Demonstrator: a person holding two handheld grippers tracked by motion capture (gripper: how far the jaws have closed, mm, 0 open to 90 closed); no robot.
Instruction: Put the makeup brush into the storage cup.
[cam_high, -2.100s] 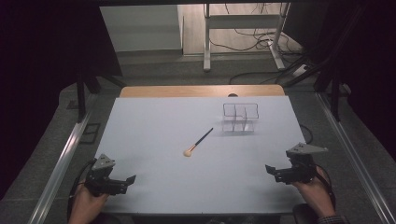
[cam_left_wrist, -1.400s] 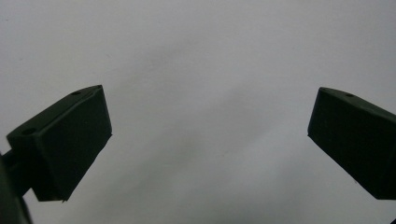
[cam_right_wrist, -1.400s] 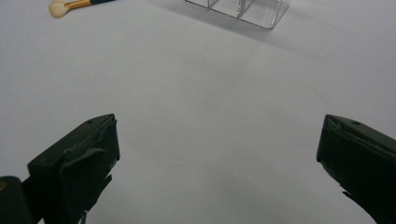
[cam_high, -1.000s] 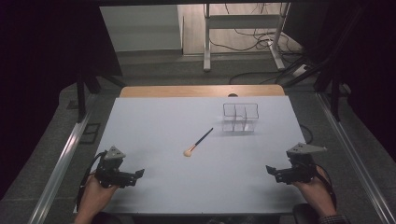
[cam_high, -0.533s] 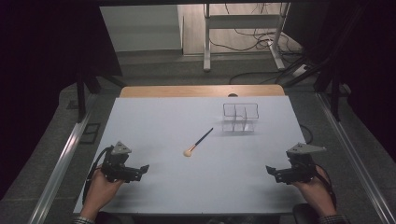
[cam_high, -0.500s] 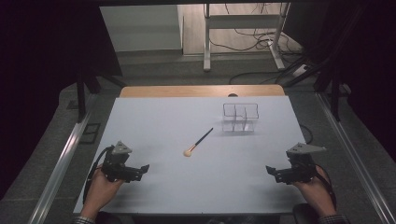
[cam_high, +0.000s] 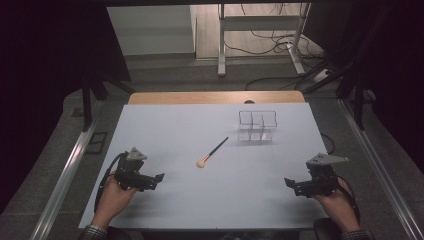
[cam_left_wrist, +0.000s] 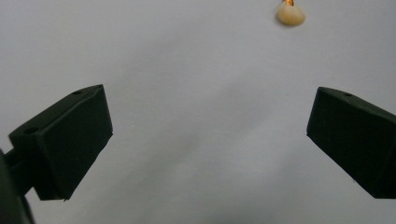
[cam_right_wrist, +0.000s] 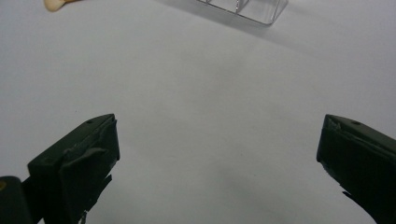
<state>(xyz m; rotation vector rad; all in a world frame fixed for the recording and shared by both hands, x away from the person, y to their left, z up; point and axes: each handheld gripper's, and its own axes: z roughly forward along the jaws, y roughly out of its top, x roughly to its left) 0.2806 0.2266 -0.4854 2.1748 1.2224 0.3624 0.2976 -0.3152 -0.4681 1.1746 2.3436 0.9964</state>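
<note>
Makeup brush (cam_high: 212, 152) lies flat on the white surface (cam_high: 175, 125), pale bristle head toward the person, dark handle angled away to the right — ahead and to the right of the left tool (cam_high: 159, 178), well apart from it, nothing touching it. In the left gripper view the bristle tip (cam_left_wrist: 290, 13) sits at the top edge, beyond the jaws. Left tool spread wide, empty, held low over the surface. Right tool (cam_high: 288, 183) also spread, empty, near the right front edge — brush far off to its left. Clear compartment organizer (cam_high: 257, 125) stands beyond the brush, ahead of the right tool; its edge (cam_right_wrist: 243, 8) shows in the right gripper view.
</note>
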